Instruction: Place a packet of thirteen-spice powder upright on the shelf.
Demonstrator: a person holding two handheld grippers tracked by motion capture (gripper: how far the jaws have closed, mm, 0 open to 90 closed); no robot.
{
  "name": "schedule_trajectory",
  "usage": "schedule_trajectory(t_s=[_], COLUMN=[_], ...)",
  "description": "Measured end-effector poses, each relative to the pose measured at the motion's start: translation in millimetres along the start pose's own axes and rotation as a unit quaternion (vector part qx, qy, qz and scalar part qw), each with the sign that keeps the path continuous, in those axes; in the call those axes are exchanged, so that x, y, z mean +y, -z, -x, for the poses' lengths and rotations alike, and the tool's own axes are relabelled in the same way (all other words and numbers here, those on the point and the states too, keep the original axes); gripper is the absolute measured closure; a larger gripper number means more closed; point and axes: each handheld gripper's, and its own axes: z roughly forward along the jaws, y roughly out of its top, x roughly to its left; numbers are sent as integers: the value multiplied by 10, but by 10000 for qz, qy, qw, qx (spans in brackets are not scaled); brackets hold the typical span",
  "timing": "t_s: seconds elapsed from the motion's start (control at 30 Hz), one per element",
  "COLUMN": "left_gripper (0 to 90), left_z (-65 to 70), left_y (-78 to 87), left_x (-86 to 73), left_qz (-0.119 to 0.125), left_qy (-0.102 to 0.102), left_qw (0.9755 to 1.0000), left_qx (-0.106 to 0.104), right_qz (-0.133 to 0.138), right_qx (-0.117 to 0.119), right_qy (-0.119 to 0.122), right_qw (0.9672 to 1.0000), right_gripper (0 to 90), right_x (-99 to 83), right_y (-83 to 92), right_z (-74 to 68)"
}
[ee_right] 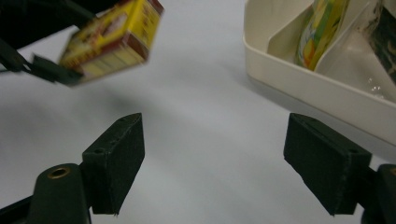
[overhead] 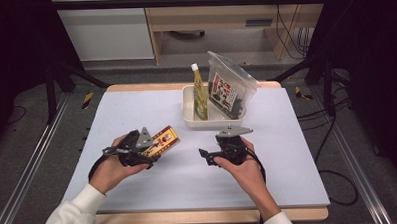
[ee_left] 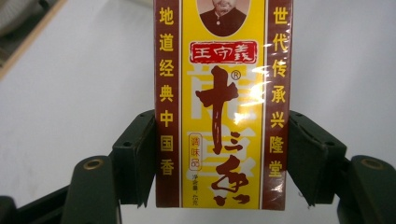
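A yellow and dark red spice box [ee_left: 219, 102] with Chinese writing sits between the pads of my left gripper [ee_left: 219, 158], which is shut on its lower end. In the high view the box [overhead: 163, 139] is lifted off the pale table, left of centre, with my left gripper [overhead: 146, 146] behind it. The right gripper view has the same box [ee_right: 112, 39] tilted in the air at upper left. My right gripper [ee_right: 212, 163] stands open over bare table with nothing between its pads. It shows in the high view [overhead: 223, 147] just in front of the tray.
A white divided tray [overhead: 189, 117] stands at the back middle of the table. It holds an upright yellow-green sauce pouch [overhead: 200, 94] and a clear zip bag [overhead: 229, 88] of printed packets. The tray's near wall [ee_right: 317, 88] lies close ahead of my right gripper.
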Motion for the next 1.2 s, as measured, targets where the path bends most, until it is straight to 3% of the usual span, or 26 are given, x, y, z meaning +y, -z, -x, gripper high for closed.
schedule_trajectory(t_s=[0.07,0.2,0.57,0.9,1.2], left_gripper=[321,321,320,319,318], left_z=[49,121,261,350,365], left_y=[-61,-147,-155,-169,-130], left_x=[70,140,151,168,181], left_qz=[126,248,771,1019,1227], left_qy=[-144,-319,-344,-392,-416], left_qw=[9998,9991,9961,9938,9912], left_qx=[51,120,244,210,259], right_qz=[104,82,-77,-276,-445], right_qx=[112,186,672,906,1119], right_qy=[-204,-254,-397,-323,-560], right_qw=[9997,9995,9969,9950,9911], right_gripper=[238,276,346,373,439], right_x=[63,181,390,478,501], right_y=[8,16,-72,-200,-247], right_z=[31,56,0,-60,-13])
